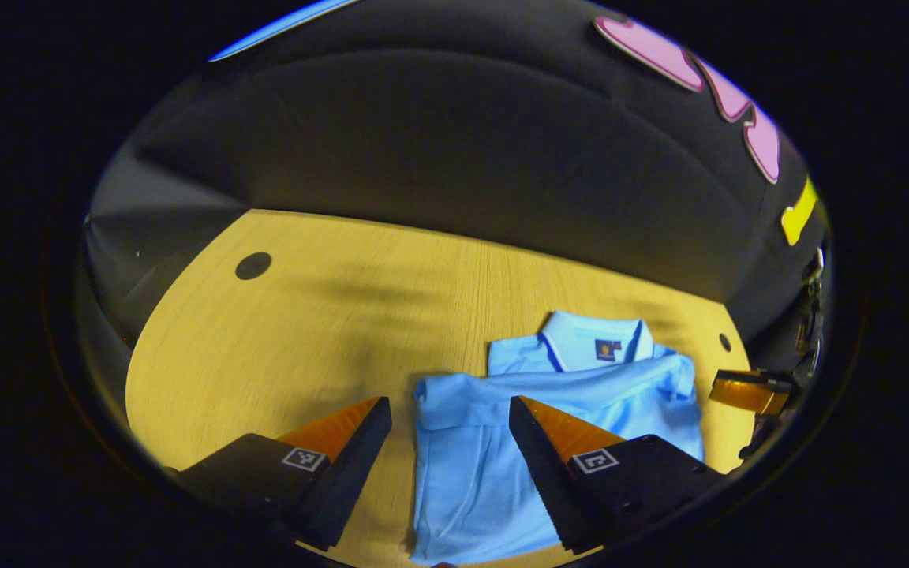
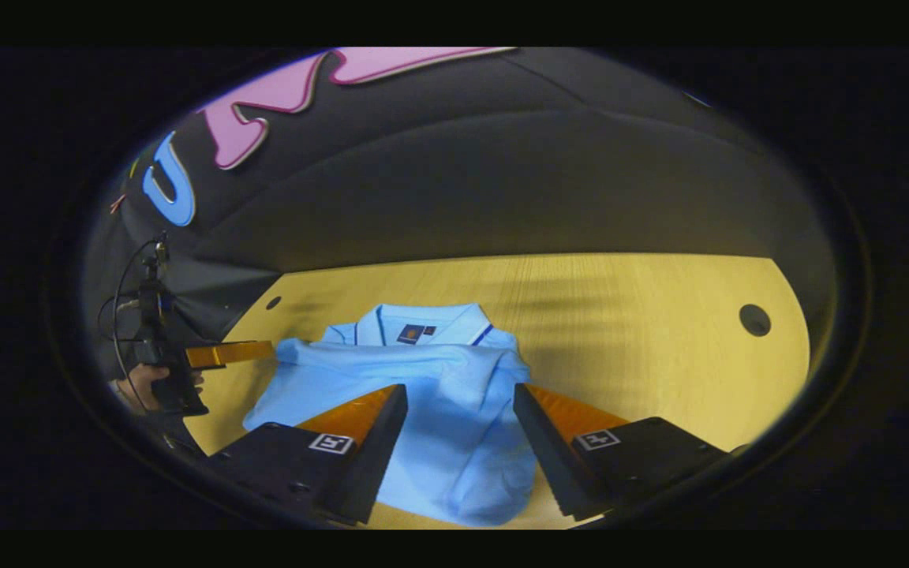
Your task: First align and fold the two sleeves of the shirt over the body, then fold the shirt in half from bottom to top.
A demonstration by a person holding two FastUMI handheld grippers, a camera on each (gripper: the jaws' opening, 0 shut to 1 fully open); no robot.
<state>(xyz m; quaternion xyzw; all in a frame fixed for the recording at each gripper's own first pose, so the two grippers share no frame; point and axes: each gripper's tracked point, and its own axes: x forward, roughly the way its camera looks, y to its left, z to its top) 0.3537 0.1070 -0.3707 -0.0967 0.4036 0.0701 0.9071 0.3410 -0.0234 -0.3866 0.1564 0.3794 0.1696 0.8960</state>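
Tool fingers on the left tool [image 1: 450,451] and right tool [image 2: 459,438] are spread apart, holding nothing. Both hang above the blue shirt [image 2: 431,410] (sleeves look folded over it) on the table [image 2: 644,331]. To fold well, grab both bottom corners together and lift them evenly toward the collar [image 2: 415,323].

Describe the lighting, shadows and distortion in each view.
Left gripper view: fisheye bends the table edge; soft shadow bands fall behind the shirt; booth wall dim. Right gripper view: same curvature, streaked shadows on the table, shirt evenly lit and sharp, no glare.
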